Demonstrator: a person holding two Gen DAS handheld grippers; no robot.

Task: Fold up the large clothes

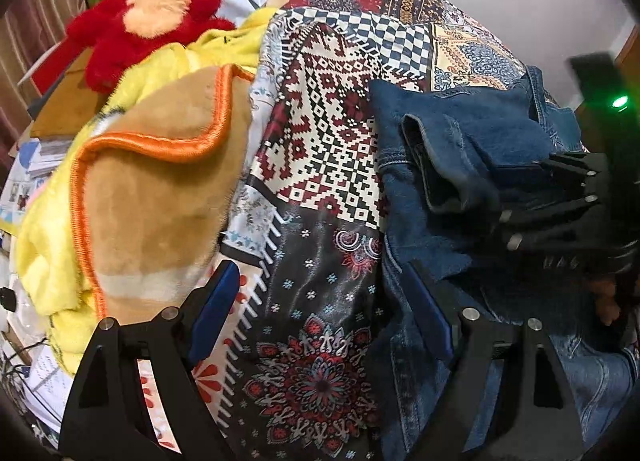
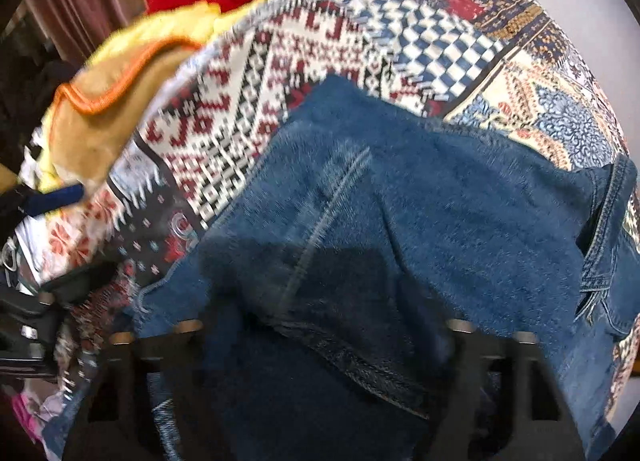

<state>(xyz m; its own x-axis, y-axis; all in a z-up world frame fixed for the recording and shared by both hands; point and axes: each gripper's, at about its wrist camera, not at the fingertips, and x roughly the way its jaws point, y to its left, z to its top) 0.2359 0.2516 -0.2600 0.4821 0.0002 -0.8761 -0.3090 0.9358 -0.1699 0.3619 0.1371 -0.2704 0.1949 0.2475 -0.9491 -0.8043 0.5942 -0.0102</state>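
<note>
Denim dominates both views: a blue denim jacket (image 1: pixel 440 149) lies crumpled on a patchwork-print bedspread (image 1: pixel 320 133), toward the right side of the left wrist view, with one cuffed sleeve (image 1: pixel 436 157) bunched on top of it. In this view the left tool (image 1: pixel 320 309) hangs over the seam where jacket meets bedspread, its blue-padded fingers (image 1: pixel 216 309) spread wide with nothing between them, released; judging by its place, it is poised to take the near hem of the jacket. The right tool (image 1: pixel 560 197) shows at the right edge, reaching in over the sleeve, its black fingers lying against the denim. To the left sits a pile that has nothing to do with the fold: a tan fleece blanket with orange piping (image 1: pixel 160 189), a yellow fleece (image 1: pixel 44 245) beneath it, and a red plush toy (image 1: pixel 148 25) behind. In the right wrist view, which is blurred, the jacket (image 2: pixel 440 201) fills the middle, a stitched seam running down it, the bedspread (image 2: pixel 280 53) arching behind. The right tool (image 2: pixel 320 361) has denim heaped between its dark fingers, which are largely hidden by the cloth; whether the pads press on it I cannot tell. The left tool (image 2: pixel 44 197) shows only at the far left edge.
</note>
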